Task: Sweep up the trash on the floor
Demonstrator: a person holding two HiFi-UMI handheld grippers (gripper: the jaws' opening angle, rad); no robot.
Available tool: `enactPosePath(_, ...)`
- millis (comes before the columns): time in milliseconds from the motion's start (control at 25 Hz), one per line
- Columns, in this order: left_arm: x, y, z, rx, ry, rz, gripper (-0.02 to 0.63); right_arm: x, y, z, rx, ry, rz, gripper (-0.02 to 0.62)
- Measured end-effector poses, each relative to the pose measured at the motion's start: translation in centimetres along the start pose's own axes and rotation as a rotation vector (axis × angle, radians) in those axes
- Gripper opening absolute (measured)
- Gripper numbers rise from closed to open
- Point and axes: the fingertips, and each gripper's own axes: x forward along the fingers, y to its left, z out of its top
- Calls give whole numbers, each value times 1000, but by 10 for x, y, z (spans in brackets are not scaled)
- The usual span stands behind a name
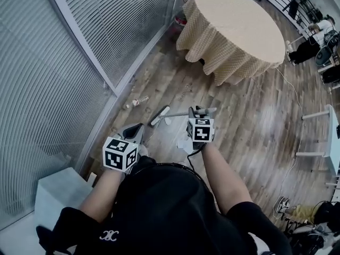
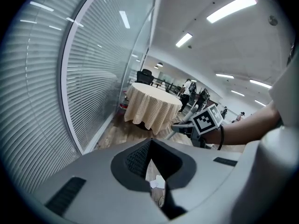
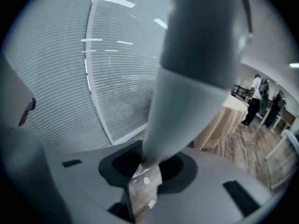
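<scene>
My right gripper (image 1: pixel 201 110) is shut on a grey broom handle (image 1: pixel 178 114); the broom's pale head (image 1: pixel 158 116) rests on the wood floor to its left. In the right gripper view the handle (image 3: pixel 191 78) rises thick through the right gripper (image 3: pixel 145 164). My left gripper (image 1: pixel 137 129) hovers lower left, jaws closed with nothing seen between them; the left gripper (image 2: pixel 150 146) shows only a thin slit. A crumpled wrapper (image 1: pixel 140 100) lies by the window base. White paper scraps (image 1: pixel 184 144) lie near my feet, and white paper (image 2: pixel 157 183) shows through the slit.
A round table with a checked cloth (image 1: pixel 234 25) stands ahead. Glass walls with blinds (image 1: pixel 64 89) run along the left. A white box (image 1: pixel 58 193) sits at lower left. A cable (image 1: pixel 297 116) and white furniture legs (image 1: pixel 319 116) are at right.
</scene>
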Motion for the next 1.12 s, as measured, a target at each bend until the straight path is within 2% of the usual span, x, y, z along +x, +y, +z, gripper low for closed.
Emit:
enactPosePath(120,-2,5,-1,9,3,7,-5,1,-15,-15,51,9,-65,104)
enactPosePath(360,7,2,-5,29,33,-6,-5,-14,-44,-41,111,31,-123,104)
enactPosePath(600,26,-32,1,74,48,-60,-5,-47,-88,-76,187,37,-179,104)
enactPosePath(920,49,-80,1,137,83,-141,-6,-96,-156,-138,352,63,-292,105)
enactPosePath(1120,56,-96,-1,158,99,-161,-6,-121,-185,-159,393,65,-346,105)
